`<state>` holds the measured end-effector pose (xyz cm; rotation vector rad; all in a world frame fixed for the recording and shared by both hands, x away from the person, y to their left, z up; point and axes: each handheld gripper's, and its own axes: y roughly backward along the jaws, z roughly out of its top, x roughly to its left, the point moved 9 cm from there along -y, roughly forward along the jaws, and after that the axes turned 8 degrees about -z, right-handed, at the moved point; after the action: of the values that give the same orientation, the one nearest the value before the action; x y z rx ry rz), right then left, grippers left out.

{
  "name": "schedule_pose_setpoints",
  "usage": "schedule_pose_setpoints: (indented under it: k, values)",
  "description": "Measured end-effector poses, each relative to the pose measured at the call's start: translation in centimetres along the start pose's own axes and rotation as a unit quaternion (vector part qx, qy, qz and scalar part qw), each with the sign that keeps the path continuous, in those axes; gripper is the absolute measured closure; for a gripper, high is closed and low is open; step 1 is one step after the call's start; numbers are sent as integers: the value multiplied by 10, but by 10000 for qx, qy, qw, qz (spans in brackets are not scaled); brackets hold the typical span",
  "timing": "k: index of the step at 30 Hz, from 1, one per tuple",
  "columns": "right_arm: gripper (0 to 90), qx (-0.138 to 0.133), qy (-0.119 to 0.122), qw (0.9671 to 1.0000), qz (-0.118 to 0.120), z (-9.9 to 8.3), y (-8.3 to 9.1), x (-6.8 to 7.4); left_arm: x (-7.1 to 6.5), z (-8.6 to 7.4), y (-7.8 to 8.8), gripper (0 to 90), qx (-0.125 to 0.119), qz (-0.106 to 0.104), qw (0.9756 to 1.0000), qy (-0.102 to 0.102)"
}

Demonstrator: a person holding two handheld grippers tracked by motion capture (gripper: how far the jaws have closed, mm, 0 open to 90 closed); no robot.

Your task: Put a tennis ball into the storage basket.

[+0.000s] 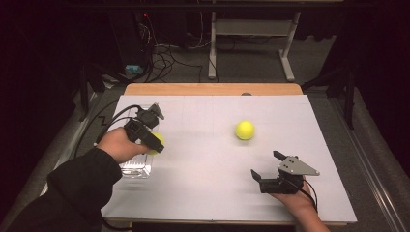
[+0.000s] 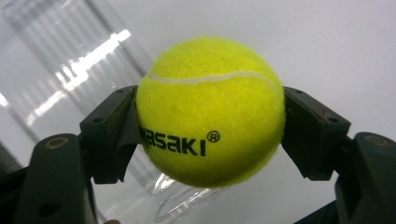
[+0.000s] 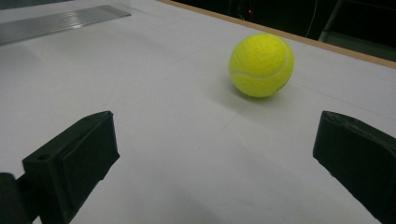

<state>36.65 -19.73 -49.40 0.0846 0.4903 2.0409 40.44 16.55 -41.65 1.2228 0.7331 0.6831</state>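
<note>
My left gripper (image 1: 155, 144) is shut on a yellow tennis ball (image 2: 210, 116), its black pads pressing the ball's two sides; the ball (image 1: 157, 143) hangs at the left of the white table, just above a clear plastic container (image 1: 136, 166). A second yellow tennis ball (image 1: 245, 130) lies loose on the table right of centre. My right gripper (image 1: 266, 166) stands open near the front right, nothing between its jaws, and it faces that loose ball (image 3: 261, 64), which lies some way ahead of the fingertips.
The white table sheet (image 1: 203, 174) ends at a wooden strip (image 1: 212, 89) along the far edge. The clear container (image 2: 70, 60) stretches away behind the held ball. Beyond the table stand a desk frame (image 1: 251, 43) and loose cables on a dark floor.
</note>
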Motion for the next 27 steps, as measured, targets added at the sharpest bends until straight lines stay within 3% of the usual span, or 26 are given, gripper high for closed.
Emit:
schedule_pose_setpoints:
  k: [17, 27]
  values:
    - [0, -14, -47, 10000, -31, -7, 8, -9, 59, -24, 17, 268, 1, 95, 9973, 729]
    - [0, 7, -105, 9999, -25, -8, 8, -9, 75, -14, 19, 267, -67, 50, 9953, 964]
